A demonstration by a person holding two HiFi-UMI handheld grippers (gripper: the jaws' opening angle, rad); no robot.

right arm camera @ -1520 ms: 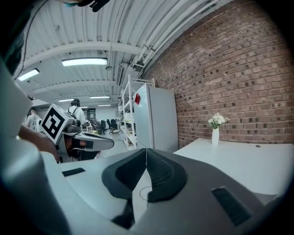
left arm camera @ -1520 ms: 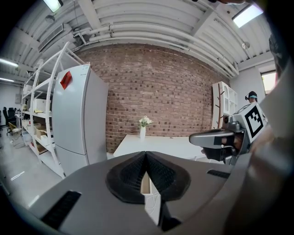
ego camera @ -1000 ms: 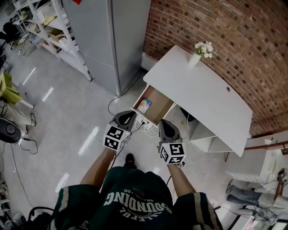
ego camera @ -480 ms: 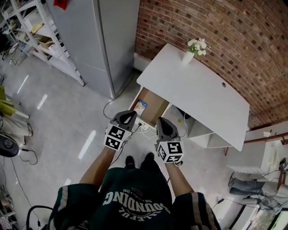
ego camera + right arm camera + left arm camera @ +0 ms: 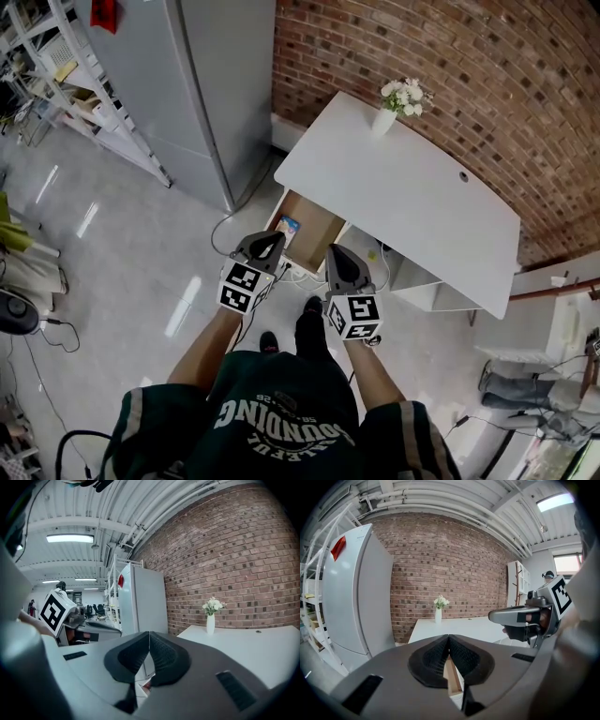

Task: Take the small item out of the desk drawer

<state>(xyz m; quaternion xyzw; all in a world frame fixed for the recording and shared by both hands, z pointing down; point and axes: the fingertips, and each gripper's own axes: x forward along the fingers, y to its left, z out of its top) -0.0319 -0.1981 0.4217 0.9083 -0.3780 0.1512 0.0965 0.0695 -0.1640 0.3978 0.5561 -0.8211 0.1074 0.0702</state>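
A white desk (image 5: 412, 202) stands against the brick wall, its wooden drawer (image 5: 314, 228) pulled open toward me. A small blue-and-white item (image 5: 287, 226) lies at the drawer's left end. My left gripper (image 5: 271, 240) is shut and empty, its tip just in front of the drawer's near left corner. My right gripper (image 5: 337, 254) is also shut and empty, by the drawer's near right corner. In the left gripper view the jaws (image 5: 449, 641) meet with the drawer's wood (image 5: 452, 682) below them. The right gripper's jaws (image 5: 149, 639) meet as well.
A white vase of flowers (image 5: 385, 119) stands on the desk's far corner. A grey fridge (image 5: 220, 84) stands left of the desk, with white shelving (image 5: 84, 103) further left. Cables and a power strip (image 5: 298, 273) lie on the floor under the drawer.
The person has stepped closer to the desk, so the drawer now lies just ahead of both gripper tips. Both grippers have stayed shut.
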